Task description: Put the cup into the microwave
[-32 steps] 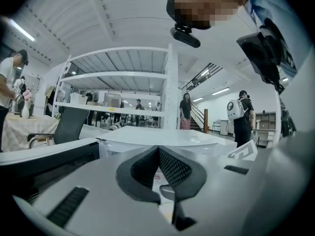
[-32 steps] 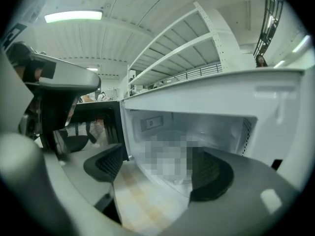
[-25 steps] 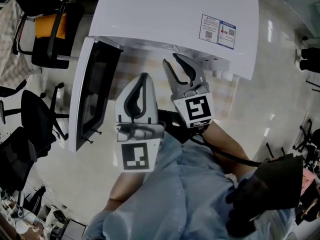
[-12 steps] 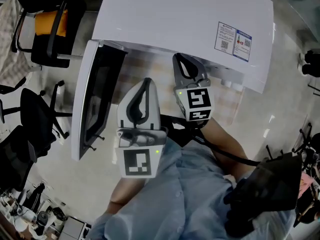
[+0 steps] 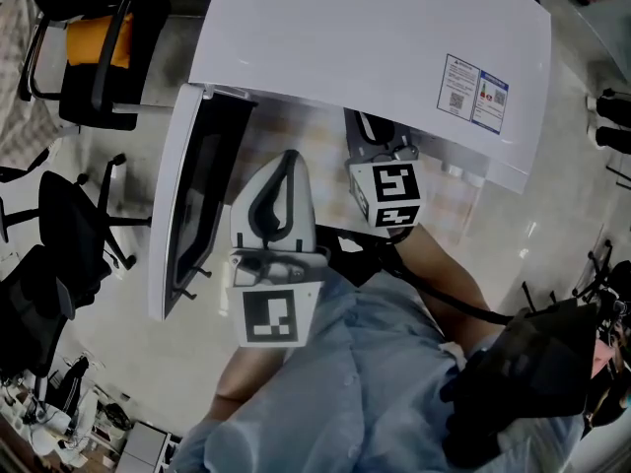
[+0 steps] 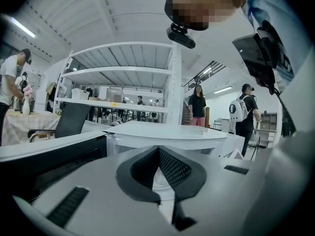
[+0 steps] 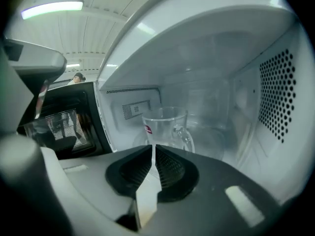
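A clear glass cup [image 7: 165,127] with a handle on its right stands upright inside the white microwave [image 5: 375,37], on the glass turntable [image 7: 212,142]. My right gripper [image 7: 153,150] is at the oven's mouth just in front of the cup, shut with nothing between its pads. From the head view its tips [image 5: 370,126] sit under the microwave's top edge, and the cup is hidden there. My left gripper [image 5: 287,158] hangs outside the opening, left of the right one, shut and empty. The left gripper [image 6: 158,150] points at the microwave's outer case.
The microwave door [image 5: 192,205] stands swung open to the left, close beside my left gripper. Perforated oven walls [image 7: 283,97] close in on the right. Office chairs [image 5: 69,235] stand on the floor to the left. People and shelving [image 6: 123,87] are far behind.
The right gripper's jaws, open a second ago, have closed on nothing. Both grippers have sunk a little in front of the oven. The cup stays inside.
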A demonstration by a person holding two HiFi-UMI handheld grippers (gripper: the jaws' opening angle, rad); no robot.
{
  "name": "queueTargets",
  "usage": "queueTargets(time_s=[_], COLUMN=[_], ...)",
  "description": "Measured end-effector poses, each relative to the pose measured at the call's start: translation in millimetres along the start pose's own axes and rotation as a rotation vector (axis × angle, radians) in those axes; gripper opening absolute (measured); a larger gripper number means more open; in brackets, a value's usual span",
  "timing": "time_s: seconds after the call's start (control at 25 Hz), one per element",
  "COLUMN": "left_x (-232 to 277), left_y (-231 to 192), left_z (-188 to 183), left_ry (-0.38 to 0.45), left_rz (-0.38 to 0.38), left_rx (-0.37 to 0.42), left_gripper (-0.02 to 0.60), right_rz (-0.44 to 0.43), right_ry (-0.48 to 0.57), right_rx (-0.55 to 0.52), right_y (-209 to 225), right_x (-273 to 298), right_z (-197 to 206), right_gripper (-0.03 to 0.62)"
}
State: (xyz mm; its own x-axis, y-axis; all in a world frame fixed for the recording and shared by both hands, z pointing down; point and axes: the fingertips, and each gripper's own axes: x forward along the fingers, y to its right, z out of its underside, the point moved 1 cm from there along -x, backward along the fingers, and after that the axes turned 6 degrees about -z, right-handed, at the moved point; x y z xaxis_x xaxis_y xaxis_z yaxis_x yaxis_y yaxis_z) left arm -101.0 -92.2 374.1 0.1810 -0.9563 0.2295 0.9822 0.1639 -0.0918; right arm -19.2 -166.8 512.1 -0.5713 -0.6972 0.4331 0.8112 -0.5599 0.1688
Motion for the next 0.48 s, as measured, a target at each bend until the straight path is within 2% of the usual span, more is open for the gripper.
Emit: queueTargets(time_s=[0.2,0.48], left_x=[-8.0,-29.2], left_y=[2.2,7.0], left_z=[-12.9,-36.8], left_ry=[0.008,0.032], left_rz=[0.003,-0.041], left_rx=[0.013,0.052], left_gripper=[0.008,0.008], right_rz=[-0.046,-0.132], right_ry=[0.008,0.075], right_rx=[0.011,-0.033], right_y=[-20.2,-62.3], right_x=[-26.0,-79.0], right_z=[-9.7,-57.0], right_gripper=[0.023,0.021])
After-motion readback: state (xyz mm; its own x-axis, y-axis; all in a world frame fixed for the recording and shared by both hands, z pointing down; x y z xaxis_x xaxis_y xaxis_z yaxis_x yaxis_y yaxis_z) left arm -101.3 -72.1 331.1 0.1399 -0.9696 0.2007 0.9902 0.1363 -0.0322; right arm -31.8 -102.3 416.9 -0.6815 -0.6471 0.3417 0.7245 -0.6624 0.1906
